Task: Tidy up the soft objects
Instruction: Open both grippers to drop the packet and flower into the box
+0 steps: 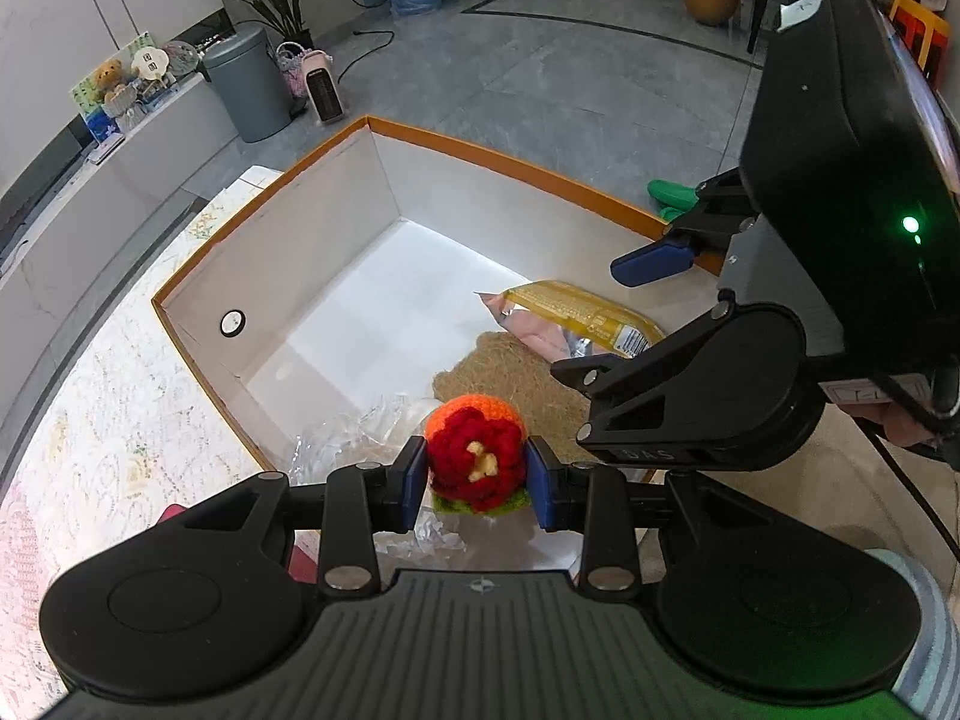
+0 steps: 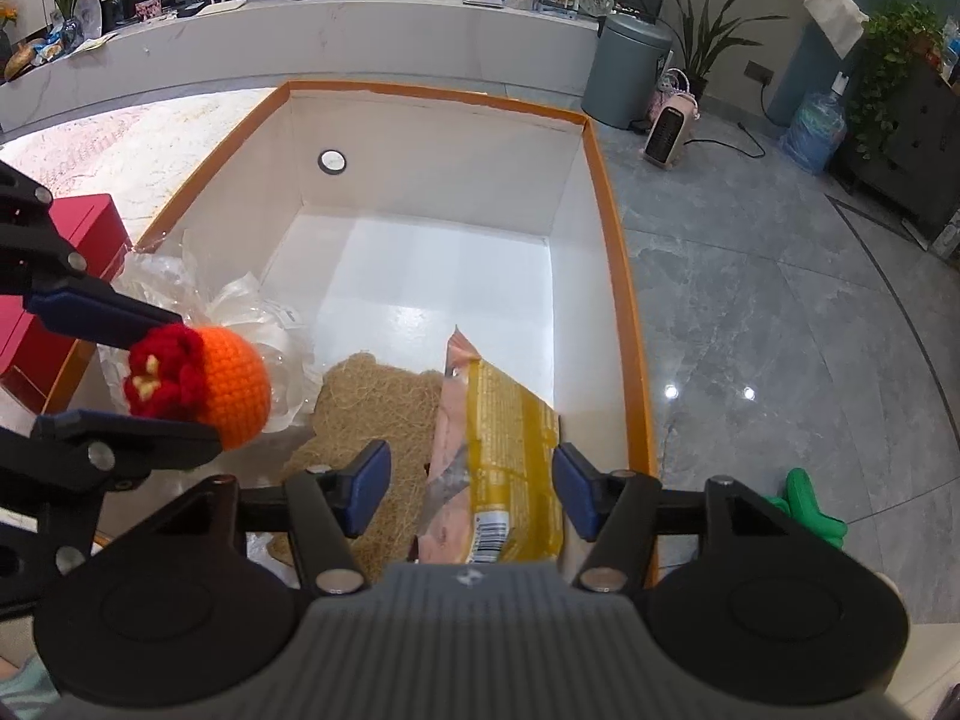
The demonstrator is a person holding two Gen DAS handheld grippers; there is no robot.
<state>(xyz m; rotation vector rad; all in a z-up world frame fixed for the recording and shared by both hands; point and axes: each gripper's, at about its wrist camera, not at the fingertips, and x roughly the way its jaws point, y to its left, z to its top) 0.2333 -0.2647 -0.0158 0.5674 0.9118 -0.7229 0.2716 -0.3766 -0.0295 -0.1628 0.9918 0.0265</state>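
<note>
Left wrist view, knitted flower ball (image 1: 477, 456) pinched by left gripper (image 1: 477, 474) above the box (image 1: 264, 228), right gripper (image 2: 471, 489) spread over snack bag (image 2: 504, 456).

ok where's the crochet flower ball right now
The crochet flower ball is clamped in the left gripper, held above the near-left part of the orange-rimmed box, over the clear plastic wrap and beside the straw mat.

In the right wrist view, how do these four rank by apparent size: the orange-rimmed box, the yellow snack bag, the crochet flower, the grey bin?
1. orange-rimmed box
2. yellow snack bag
3. crochet flower and grey bin: they look similar; the flower is much nearer the camera, so no ranking between them.
</note>
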